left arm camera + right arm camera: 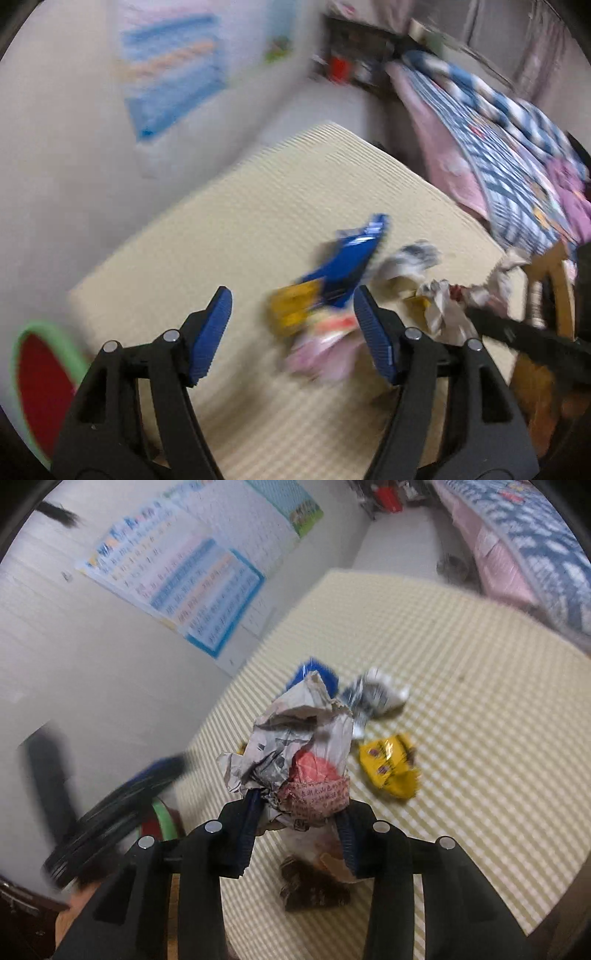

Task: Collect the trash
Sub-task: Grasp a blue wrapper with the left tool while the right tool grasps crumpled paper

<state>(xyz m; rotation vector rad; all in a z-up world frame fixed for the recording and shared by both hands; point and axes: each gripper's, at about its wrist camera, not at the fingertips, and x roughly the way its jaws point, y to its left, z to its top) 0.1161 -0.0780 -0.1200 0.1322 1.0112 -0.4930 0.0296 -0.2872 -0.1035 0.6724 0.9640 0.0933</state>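
My right gripper point(297, 812) is shut on a crumpled newspaper ball point(295, 753) and holds it above the cream checked mat point(480, 701). On the mat lie a yellow wrapper point(391, 770), a blue-white wrapper point(376, 694), a blue packet point(314, 670) and a brown wrapper point(314, 886). My left gripper point(291, 328) is open and empty over the mat point(240, 221), with a blue packet point(347, 266), a yellow wrapper point(295, 306) and a pink-white wrapper point(325, 350) lying between and beyond its fingers. The newspaper ball point(443, 306) shows at the right.
A green-rimmed red bin point(40, 380) stands at the lower left, also in the right wrist view point(160, 821). A white wall with posters point(192, 579) borders the mat. A bed with a blue patterned quilt point(498, 140) lies at the right. A wooden chair point(550, 291) is nearby.
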